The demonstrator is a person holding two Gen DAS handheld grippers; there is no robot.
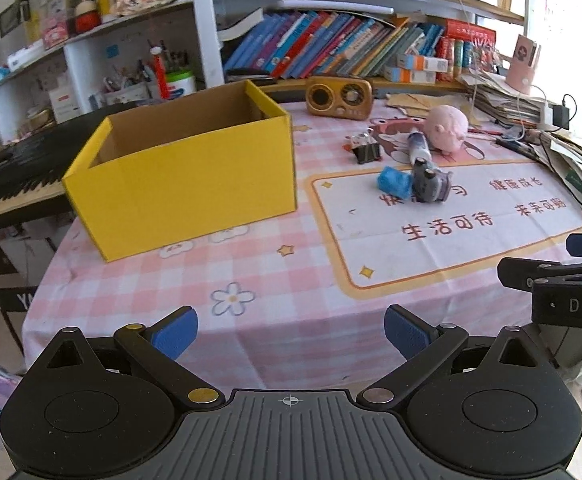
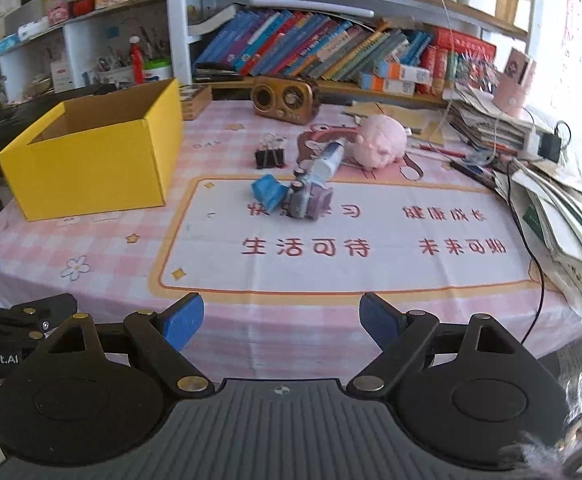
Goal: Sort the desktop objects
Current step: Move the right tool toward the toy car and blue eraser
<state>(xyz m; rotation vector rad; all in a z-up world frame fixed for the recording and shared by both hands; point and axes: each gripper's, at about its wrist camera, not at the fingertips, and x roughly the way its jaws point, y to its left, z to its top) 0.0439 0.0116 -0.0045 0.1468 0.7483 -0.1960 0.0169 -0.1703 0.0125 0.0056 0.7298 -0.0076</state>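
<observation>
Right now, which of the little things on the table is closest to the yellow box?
The black binder clip. It sits left of the blue block, the toy camera and the pink pig, nearest the yellow box.

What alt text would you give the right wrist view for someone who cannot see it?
An open two-finger right gripper hovers empty over a pink checked tablecloth. Ahead lie a blue block, a small toy train, a black binder clip and a pink pig toy; an open yellow box stands to the left.

Bright daylight fr. right; fisheye-warped edges.
</observation>
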